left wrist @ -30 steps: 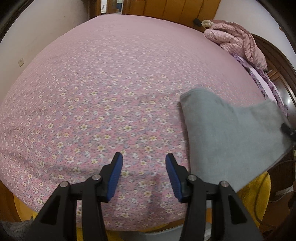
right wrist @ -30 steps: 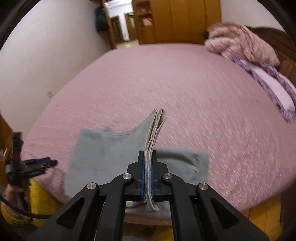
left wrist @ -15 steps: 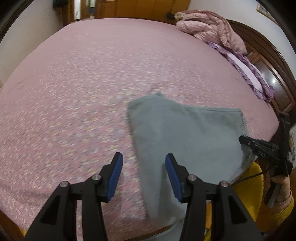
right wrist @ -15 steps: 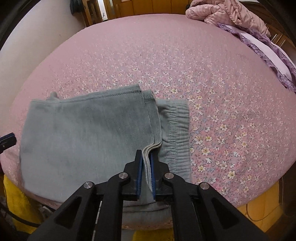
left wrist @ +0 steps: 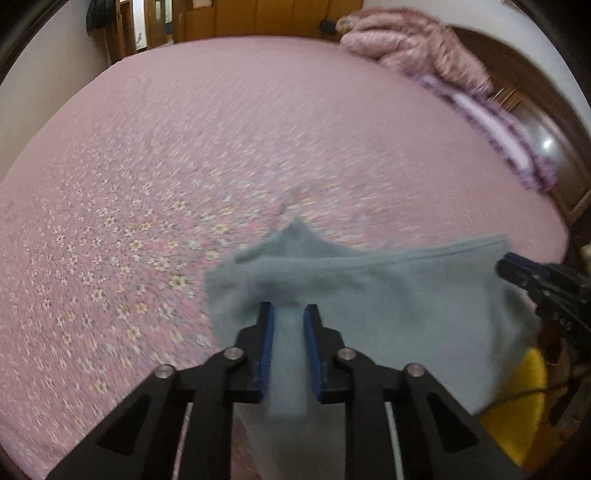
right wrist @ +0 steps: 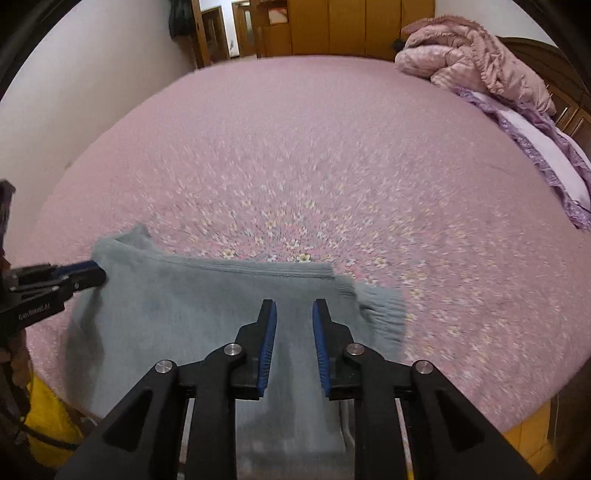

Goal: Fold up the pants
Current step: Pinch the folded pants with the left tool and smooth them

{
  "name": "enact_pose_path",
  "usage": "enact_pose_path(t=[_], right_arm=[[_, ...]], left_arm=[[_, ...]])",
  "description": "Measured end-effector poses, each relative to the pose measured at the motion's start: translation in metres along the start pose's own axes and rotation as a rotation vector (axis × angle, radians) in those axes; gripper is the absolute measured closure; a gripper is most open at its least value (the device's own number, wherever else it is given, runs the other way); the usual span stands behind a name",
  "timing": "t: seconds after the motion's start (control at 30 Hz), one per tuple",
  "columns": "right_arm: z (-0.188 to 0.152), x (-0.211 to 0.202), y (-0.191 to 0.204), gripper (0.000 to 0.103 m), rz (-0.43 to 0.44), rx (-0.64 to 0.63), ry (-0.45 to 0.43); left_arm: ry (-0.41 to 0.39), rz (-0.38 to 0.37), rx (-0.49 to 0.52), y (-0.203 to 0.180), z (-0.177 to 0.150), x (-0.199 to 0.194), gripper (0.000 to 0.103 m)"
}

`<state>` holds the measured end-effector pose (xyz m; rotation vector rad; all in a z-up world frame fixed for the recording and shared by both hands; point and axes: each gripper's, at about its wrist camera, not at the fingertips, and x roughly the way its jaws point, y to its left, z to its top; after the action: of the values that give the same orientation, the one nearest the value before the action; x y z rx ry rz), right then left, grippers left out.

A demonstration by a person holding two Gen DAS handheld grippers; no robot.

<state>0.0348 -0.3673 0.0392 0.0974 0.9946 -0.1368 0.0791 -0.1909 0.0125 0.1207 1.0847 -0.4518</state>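
Folded grey pants (left wrist: pixel 388 295) lie at the near edge of the pink flowered bed (left wrist: pixel 184 147). My left gripper (left wrist: pixel 289 310) is at their left end, its jaws closing, with a raised strip of grey cloth pinched between the blue pads. In the right wrist view the pants (right wrist: pixel 184 306) lie flat, waistband ribbing at the right. My right gripper (right wrist: pixel 294 306) hovers over their near right part, its jaws opening, and nothing is pressed between the pads. The other gripper's tip shows at each view's side: the left gripper (right wrist: pixel 92 273) and the right gripper (left wrist: pixel 509 266).
A crumpled pink quilt (right wrist: pixel 472 59) and a purple frilled pillow (right wrist: pixel 546 147) lie at the far right by the dark headboard (left wrist: pixel 546 122). Wooden wardrobes (right wrist: pixel 351 26) stand behind the bed. Yellow cloth (left wrist: pixel 517 406) hangs below the near bed edge.
The left gripper slid right from bare bedspread onto the pants' left end and its jaws narrowed on the cloth. The right gripper lowered its held fold onto the pants and its jaws parted.
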Motion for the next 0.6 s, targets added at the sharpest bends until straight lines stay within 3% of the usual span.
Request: enact_pose_path(t=[0.1, 0.17, 0.37, 0.5, 0.6], right_arm=[[-0.006, 0.029, -0.003, 0.082, -0.024, 0.002, 0.050], [-0.009, 0.029, -0.004, 0.082, -0.019, -0.005, 0.016], [-0.014, 0.027, -0.008, 0.082, 0.004, -0.004, 0.006], [-0.012, 0.017, -0.009, 0.082, -0.009, 0.010, 0.033], [-0.011, -0.010, -0.007, 0.081, -0.016, 0.000, 0.006]], left_arm=[[0.002, -0.006, -0.028, 0.008, 0.008, 0.013, 0.098], [0.000, 0.004, -0.032, 0.011, 0.012, 0.016, 0.100], [-0.002, -0.025, -0.070, 0.019, 0.019, 0.020, 0.100], [0.000, -0.045, -0.075, 0.017, 0.009, -0.002, 0.100], [0.014, -0.036, -0.078, 0.012, -0.006, -0.019, 0.093]])
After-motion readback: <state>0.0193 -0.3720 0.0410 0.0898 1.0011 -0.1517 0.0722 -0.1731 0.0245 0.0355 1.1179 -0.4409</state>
